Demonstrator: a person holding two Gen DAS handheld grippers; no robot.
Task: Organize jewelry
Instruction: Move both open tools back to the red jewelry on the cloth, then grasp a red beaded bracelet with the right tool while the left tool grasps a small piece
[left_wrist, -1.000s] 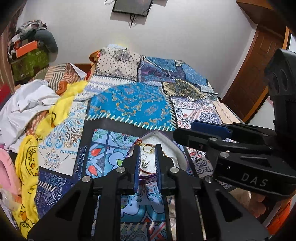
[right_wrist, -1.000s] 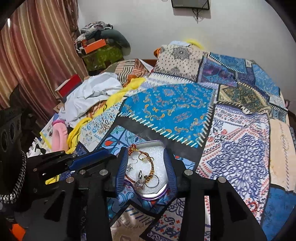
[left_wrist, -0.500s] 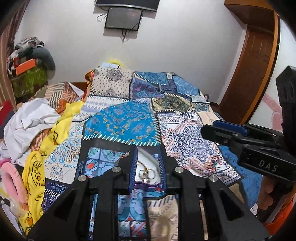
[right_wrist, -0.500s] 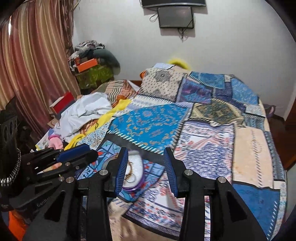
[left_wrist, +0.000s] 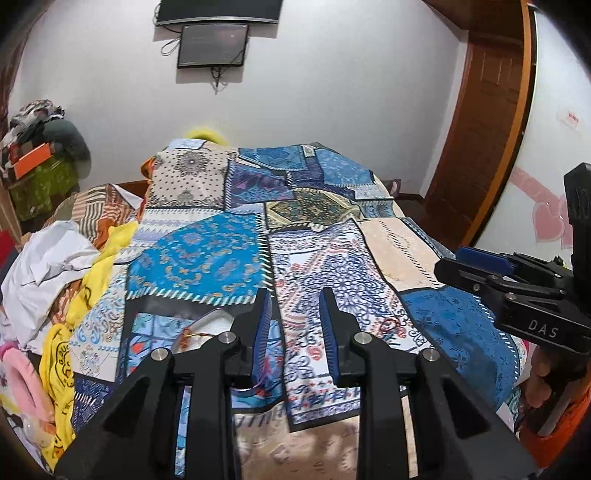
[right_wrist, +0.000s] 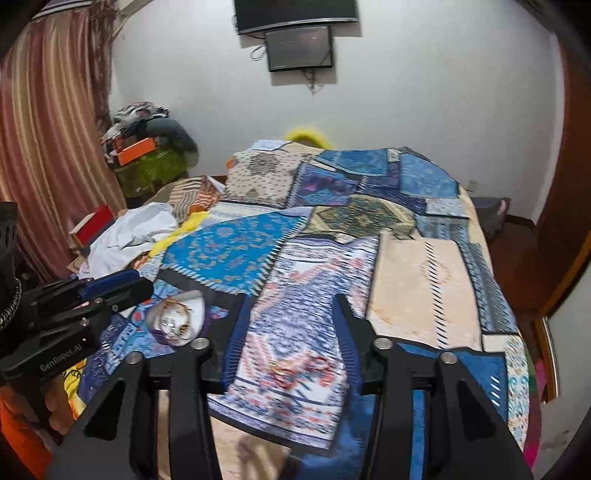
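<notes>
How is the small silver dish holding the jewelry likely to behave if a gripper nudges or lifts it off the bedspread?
The silver dish looks shallow and shiny, so probably light and slippery between the fingers. It rests on a soft patchwork bedspread, so a nudge may tilt it rather than slide it. The loose bracelet inside would likely shift or spill.

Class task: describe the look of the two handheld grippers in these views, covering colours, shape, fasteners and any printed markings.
Both are matte black plastic. The left gripper and right gripper each have two angular fingers with ribbed blue pads and round silver bolts. From the side, white lettering shows: "DAS" on the right gripper's body, "GenRobot.AI" on the left. An orange sleeve shows beneath it.
</notes>
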